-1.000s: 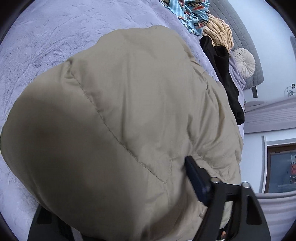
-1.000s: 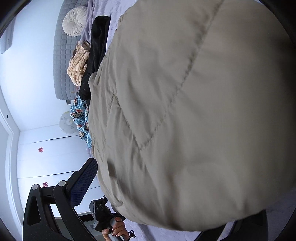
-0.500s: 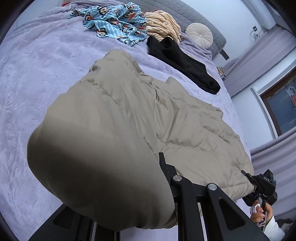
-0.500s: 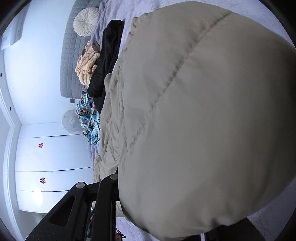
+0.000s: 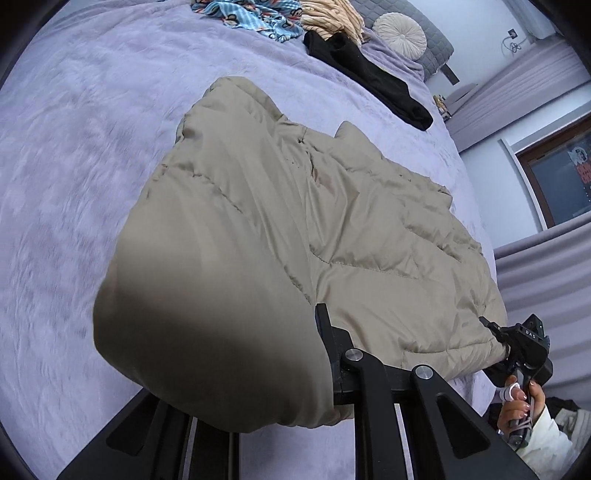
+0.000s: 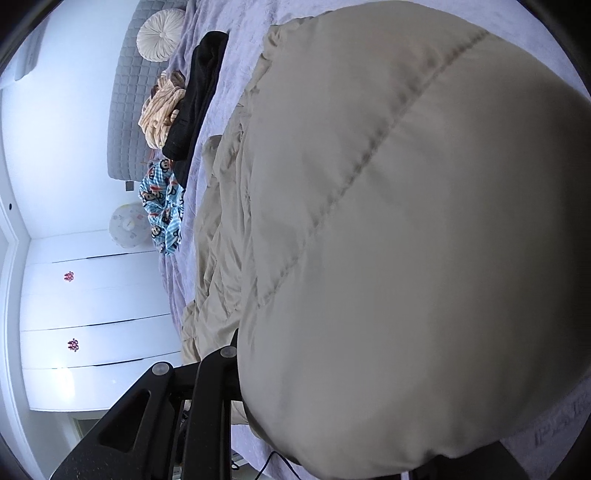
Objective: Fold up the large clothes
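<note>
Lilac bed point(image 5: 92, 155), beige coat point(image 5: 369, 221) lying across it. I'm gripping its near hem with both tongs, left tongs point(image 5: 295, 369) and right tongs point(image 5: 493, 328) clenched on fabric. Lifting evenly should be keeping the fold square.

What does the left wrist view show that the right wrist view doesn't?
Left wrist only: the right gripper clamped on the jacket's far corner, the hand holding it, the lavender curtains and a dark framed poster.

Right wrist only: the white wardrobe doors and a round white lamp.

Both: the beige puffer jacket bulging close to the lens, the lavender bedspread, the black garment, the blue monkey-print clothes, the cream striped garment, the round cushion and the grey headboard.
</note>
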`<state>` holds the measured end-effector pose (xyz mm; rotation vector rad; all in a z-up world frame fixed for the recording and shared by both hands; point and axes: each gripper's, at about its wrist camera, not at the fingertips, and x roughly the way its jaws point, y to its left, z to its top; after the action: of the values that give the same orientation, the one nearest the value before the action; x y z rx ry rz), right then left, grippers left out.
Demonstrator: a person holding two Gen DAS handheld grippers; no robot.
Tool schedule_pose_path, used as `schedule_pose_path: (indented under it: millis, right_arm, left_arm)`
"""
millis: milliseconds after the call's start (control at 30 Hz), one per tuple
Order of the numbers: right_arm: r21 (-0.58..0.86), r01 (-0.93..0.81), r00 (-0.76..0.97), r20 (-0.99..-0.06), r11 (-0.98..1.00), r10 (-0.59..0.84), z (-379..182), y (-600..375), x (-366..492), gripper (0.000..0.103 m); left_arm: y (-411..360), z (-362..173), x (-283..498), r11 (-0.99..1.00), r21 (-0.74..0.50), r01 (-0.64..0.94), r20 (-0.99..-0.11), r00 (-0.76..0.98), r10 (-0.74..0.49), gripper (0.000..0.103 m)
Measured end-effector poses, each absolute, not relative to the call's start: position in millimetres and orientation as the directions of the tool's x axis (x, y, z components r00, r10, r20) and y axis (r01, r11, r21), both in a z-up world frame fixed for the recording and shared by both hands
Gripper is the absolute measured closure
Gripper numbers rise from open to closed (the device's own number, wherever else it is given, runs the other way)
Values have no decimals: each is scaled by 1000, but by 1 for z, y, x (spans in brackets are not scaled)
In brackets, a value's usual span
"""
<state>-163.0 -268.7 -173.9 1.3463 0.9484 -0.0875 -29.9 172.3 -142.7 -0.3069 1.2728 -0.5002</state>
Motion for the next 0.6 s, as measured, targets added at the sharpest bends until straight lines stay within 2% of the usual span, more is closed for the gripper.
schedule_pose_path:
  millis: [267,433,533,600]
  right_arm:
    - [749,605,581,-647,270,494,-183,-260,-218,78]
    - [693,642,518,-708,329,480,-168,-261,-232,60]
    - [658,617,467,-748,432,472,-146,-259,-236,59]
    - [649,569,438,-759,506,482,-130,-254,-239,59]
  left_arm:
    - [198,-160,-91,926,-371,75,-912,162,-378,83]
    - [229,-137,-102,955,-296,19,-935,198,-294,83]
    - [238,-115,-103,976,-220,14,-937,275,-215,83]
    - [247,-107,-103,975,-223,1,-928,307,-213,83]
